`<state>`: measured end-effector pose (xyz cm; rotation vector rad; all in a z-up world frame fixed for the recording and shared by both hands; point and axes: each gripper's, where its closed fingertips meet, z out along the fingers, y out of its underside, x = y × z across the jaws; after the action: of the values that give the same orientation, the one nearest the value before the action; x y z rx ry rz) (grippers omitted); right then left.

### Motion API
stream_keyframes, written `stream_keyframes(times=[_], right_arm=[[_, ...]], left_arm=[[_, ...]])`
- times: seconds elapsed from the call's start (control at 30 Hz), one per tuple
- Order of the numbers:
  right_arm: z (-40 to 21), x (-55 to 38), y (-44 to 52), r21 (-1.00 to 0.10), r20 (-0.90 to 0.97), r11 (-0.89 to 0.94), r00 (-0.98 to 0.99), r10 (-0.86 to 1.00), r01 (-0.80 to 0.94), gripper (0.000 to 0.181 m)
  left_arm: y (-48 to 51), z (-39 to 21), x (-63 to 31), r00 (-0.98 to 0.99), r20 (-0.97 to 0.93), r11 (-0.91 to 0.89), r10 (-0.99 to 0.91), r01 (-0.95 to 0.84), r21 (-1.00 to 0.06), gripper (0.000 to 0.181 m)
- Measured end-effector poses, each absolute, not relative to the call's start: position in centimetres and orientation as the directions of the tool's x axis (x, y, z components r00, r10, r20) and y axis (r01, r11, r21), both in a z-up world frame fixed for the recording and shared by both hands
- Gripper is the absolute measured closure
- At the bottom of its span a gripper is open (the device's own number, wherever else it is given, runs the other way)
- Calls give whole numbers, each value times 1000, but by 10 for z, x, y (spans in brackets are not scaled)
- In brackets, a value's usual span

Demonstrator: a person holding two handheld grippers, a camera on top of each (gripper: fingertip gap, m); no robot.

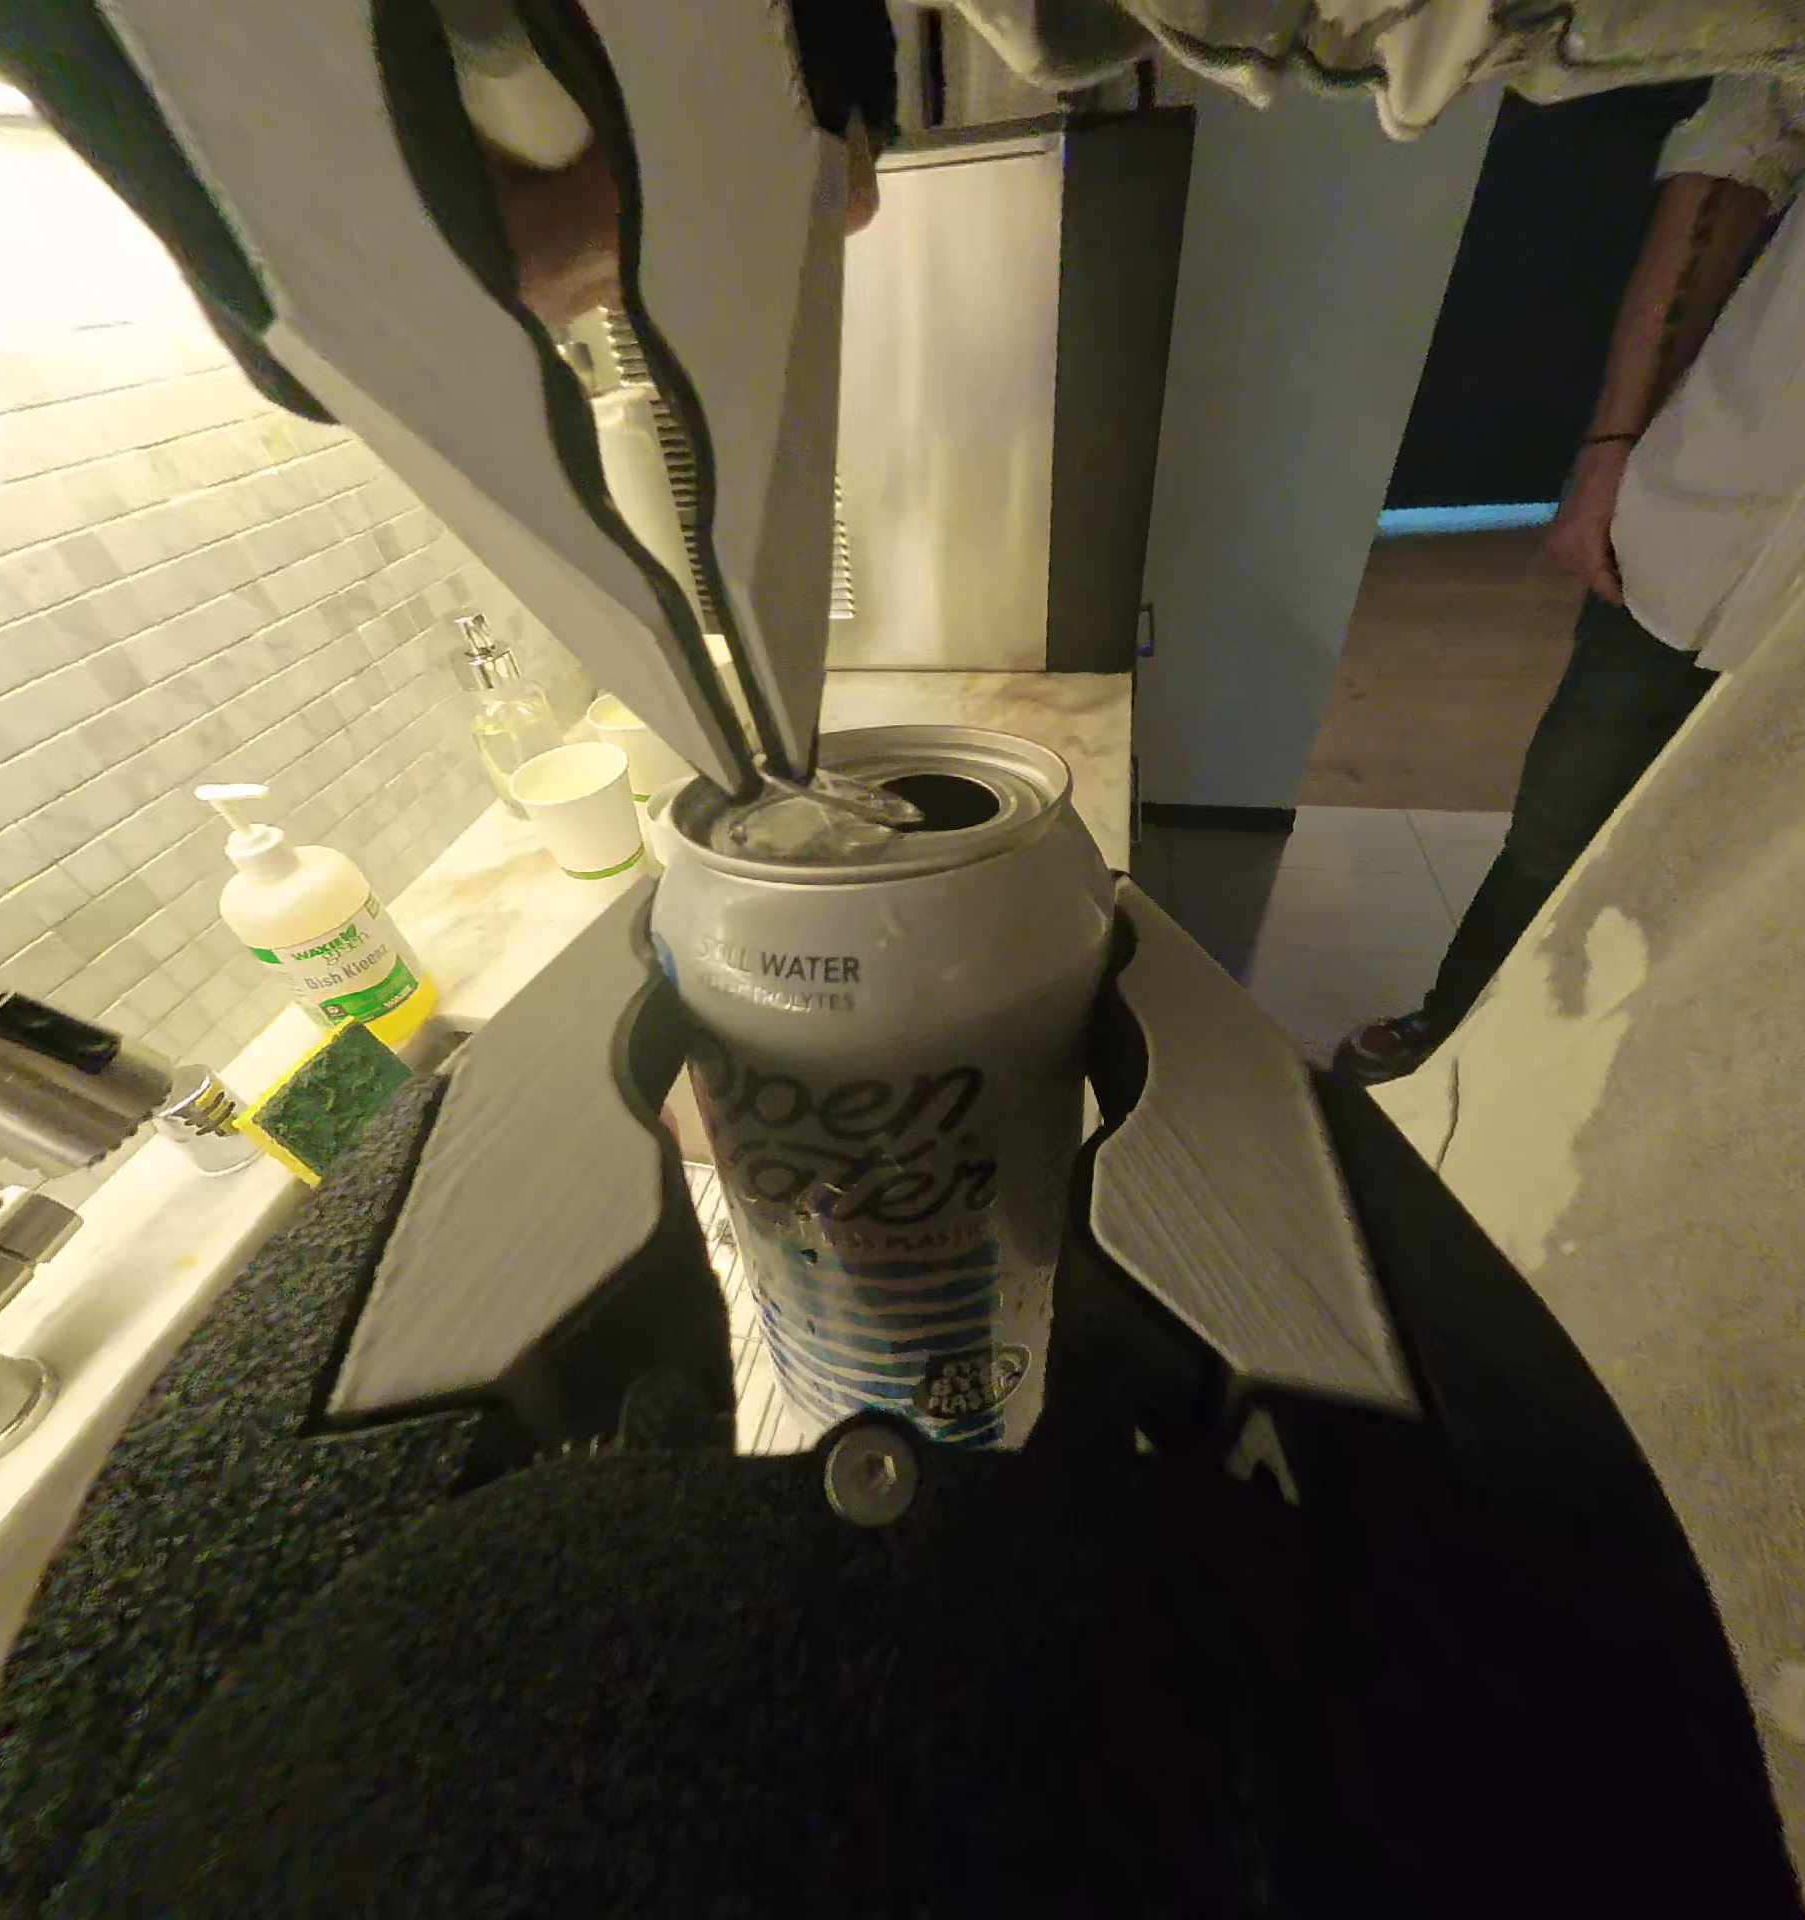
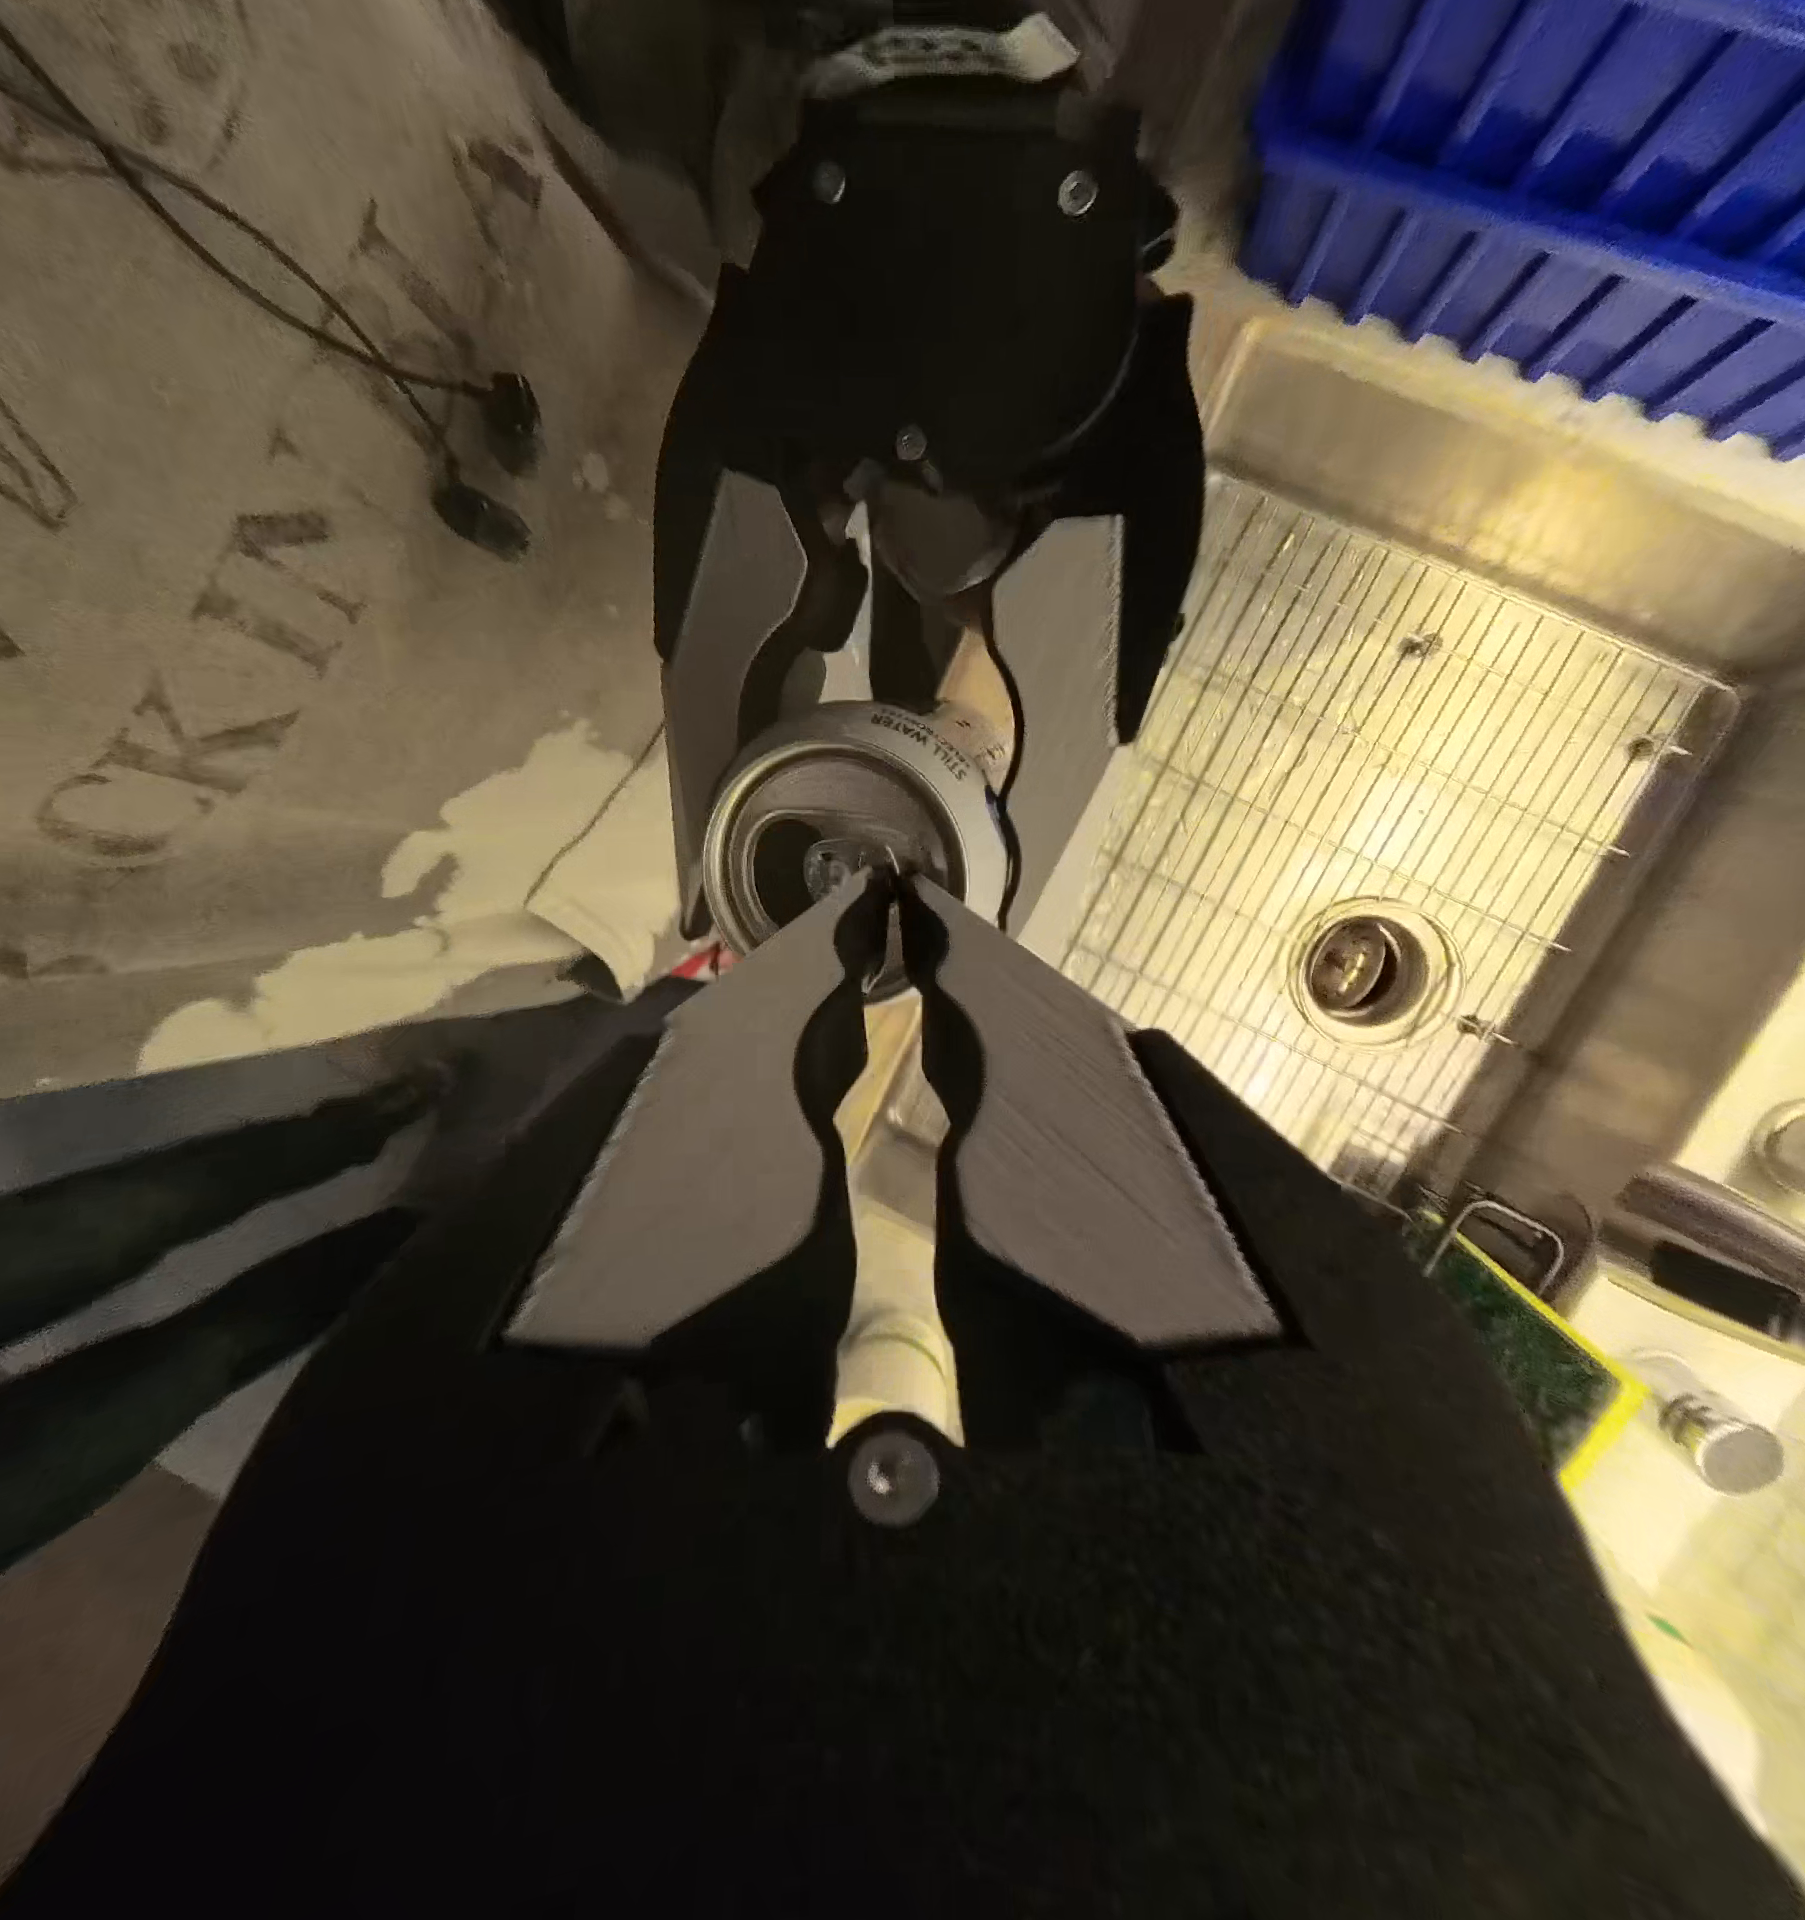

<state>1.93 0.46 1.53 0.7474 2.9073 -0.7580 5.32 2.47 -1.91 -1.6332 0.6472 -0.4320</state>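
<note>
A silver drink can (image 1: 882,1039) stands upright between the fingers of my left gripper (image 1: 882,935), which is shut on its body. The can's mouth (image 1: 934,805) is open and dark. My right gripper (image 1: 773,774) comes down from above, its tips pinched together on the can's pull tab (image 1: 815,816). In the right wrist view, the right gripper (image 2: 882,883) meets the can's top (image 2: 846,769) over a sink, with the left gripper (image 2: 908,826) holding the can from the far side.
A steel sink (image 2: 1563,582) with a wire grid and a drain (image 2: 1360,961) lies below. A blue crate (image 2: 1604,177) sits beyond it. A faucet (image 1: 36,1101), a sponge (image 1: 326,1091), a soap bottle (image 1: 321,935) and paper cups (image 1: 576,821) line the counter. A person (image 1: 1656,520) stands at right. Tip to tip, the grippers are about 5 centimeters apart. Left tips and right tips are each some 25 centimeters from the faucet (image 1: 36,1101).
</note>
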Motion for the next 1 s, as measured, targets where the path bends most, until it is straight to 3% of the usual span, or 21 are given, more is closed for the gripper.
stream_keyframes(times=[0.17, 0.27, 0.33, 0.47, 0.6, 0.7, 0.83, 1.0], right_arm=[[13, 20, 1, -470, -72, 786, -905, 419, 402, 178], [13, 26, -4, -439, -97, 813, -919, 381, 383, 160], [10, 24, -3, -395, -58, 845, -927, 370, 362, 171], [8, 19, 1, -330, 18, 880, -930, 367, 341, 172], [11, 1, 10, -282, 248, 907, -890, 384, 312, 173], [21, -21, 17, -276, 509, 918, -767, 391, 285, 174], [38, -43, 26, -293, 804, 916, -448, 391, 274, 175], [54, -46, 30, -416, 876, 868, -134, 463, 272, 177]], left_arm=[[20, -22, 54, 759, -74, -80, -646, -164, -983, 103], [20, -24, 57, 744, -85, -81, -663, -184, -980, 103], [21, -23, 56, 742, -87, -82, -665, -189, -979, 103], [24, -25, 52, 755, -59, -98, -653, -161, -982, 103], [33, -24, 33, 813, -17, -120, -583, -106, -987, 104], [43, -16, 10, 867, 20, -120, -499, -46, -992, 104], [56, -2, -22, 918, 52, -95, -393, 16, -995, 105], [66, 10, -37, 931, 33, -51, -363, 15, -999, 104]])
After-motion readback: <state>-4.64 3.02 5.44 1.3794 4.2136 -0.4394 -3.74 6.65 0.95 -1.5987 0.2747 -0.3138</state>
